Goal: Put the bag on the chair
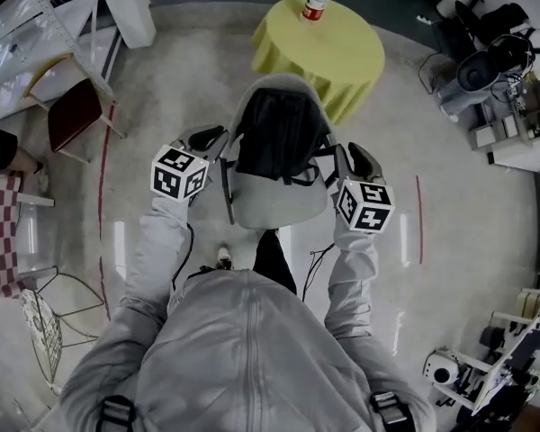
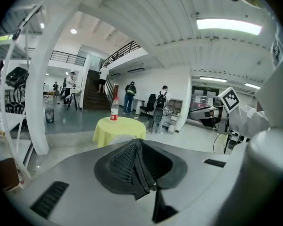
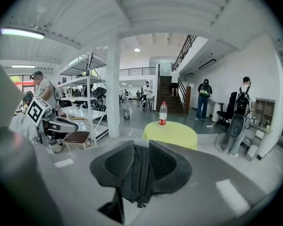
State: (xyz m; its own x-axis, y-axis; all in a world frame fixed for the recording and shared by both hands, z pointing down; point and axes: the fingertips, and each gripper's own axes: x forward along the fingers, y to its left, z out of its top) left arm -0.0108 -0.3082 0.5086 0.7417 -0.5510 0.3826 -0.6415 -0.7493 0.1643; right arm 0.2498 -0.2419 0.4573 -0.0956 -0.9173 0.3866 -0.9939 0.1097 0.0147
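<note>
While your left gripper and right gripper each clamp a strap, the black fabric backpack seems settled on the grey moulded chair; next, probably release both.

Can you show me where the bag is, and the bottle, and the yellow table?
bag (image 1: pixel 279 133), head view, the middle of its black body.
bottle (image 1: pixel 316 5), head view, on its red label.
yellow table (image 1: pixel 346 61), head view, a bare part of the cloth top.
</note>
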